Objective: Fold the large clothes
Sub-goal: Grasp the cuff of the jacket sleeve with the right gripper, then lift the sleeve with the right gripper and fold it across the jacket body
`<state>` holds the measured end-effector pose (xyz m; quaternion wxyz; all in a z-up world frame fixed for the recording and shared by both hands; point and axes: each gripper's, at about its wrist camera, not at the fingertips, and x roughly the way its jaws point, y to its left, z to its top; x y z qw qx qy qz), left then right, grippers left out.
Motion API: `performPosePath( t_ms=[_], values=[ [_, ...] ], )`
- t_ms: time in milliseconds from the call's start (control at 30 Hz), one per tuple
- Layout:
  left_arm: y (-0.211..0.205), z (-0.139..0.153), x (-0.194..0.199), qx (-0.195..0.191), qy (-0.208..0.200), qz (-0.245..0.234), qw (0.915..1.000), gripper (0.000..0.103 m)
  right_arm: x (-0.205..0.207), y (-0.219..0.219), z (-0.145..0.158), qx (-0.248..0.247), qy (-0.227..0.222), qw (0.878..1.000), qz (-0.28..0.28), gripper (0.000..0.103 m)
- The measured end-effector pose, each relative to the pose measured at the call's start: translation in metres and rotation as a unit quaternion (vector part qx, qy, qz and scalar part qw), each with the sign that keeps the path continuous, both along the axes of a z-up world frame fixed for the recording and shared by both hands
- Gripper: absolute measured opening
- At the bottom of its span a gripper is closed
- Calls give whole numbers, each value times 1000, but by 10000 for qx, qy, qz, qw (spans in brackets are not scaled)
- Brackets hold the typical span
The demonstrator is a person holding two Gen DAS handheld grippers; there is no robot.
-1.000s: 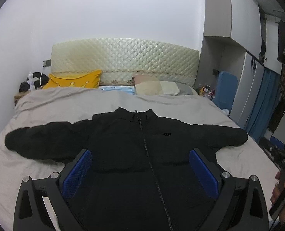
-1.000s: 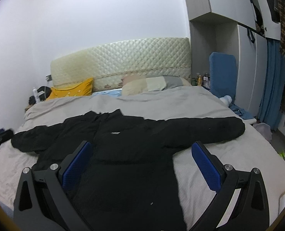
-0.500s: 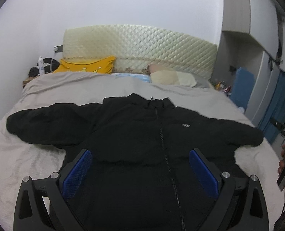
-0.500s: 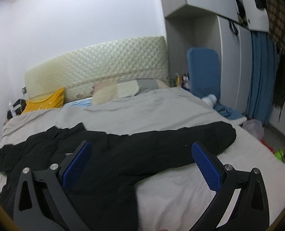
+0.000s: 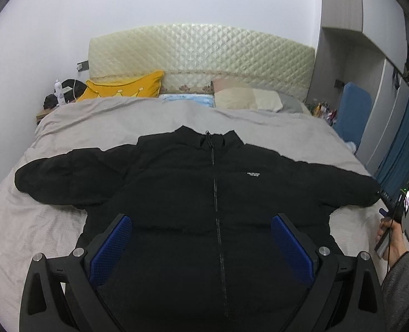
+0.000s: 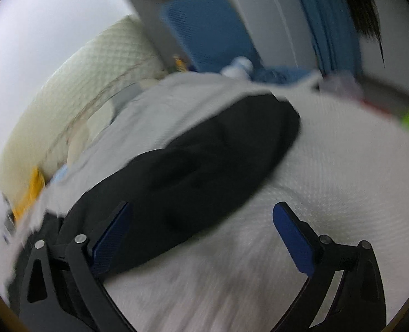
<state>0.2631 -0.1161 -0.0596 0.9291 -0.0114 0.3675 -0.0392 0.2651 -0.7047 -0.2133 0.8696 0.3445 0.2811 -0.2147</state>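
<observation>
Your right gripper (image 6: pixel 201 235) has swung down and out toward the jacket's right sleeve (image 6: pixel 232 149) within the last second, its view now blurred; that reads as the approach to a first sleeve fold. The black padded zip-front jacket (image 5: pixel 204 207) lies flat, zipped, sleeves spread, on the grey-covered bed (image 5: pixel 121 121). Both your grippers are spread wide and empty, the left gripper (image 5: pixel 201 238) hovering over the hem.
</observation>
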Motion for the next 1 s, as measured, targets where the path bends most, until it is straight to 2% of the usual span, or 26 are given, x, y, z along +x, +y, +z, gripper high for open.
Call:
performPosePath(
  t_ms=[67, 167, 233, 367, 533, 600, 733, 867, 1000],
  values=[
    [-9, -4, 10, -53, 240, -85, 9997, 102, 9, -19, -17, 386, -67, 9989, -251, 97],
    [-17, -12, 19, -61, 427, -31, 9991, 102, 27, -38, -35, 695, -169, 9964, -456, 93],
    [-19, -19, 26, -7, 552, 60, 9985, 102, 35, -43, -39, 646, -256, 9962, -523, 93],
    [-15, -30, 36, 95, 679, 345, 9971, 102, 47, -42, -45, 447, -383, 9968, -537, 85],
    [-26, -43, 35, 606, 731, 298, 9950, 102, 49, -43, -47, 331, -524, 9970, -462, 73],
    [-26, -42, 33, 679, 699, 343, 9946, 102, 46, -46, -49, 376, -597, 9963, -488, 68],
    [-26, -40, 29, 682, 621, 221, 9955, 102, 41, -46, -48, 352, -593, 9965, -475, 54],
    [-22, -37, 29, 647, 687, 248, 9952, 102, 45, -41, -36, 96, -503, 9981, -354, 25],
    [-17, -32, 24, 570, 774, 160, 9952, 102, 45, -35, -13, -330, -237, 9985, -364, 19]
  ],
)
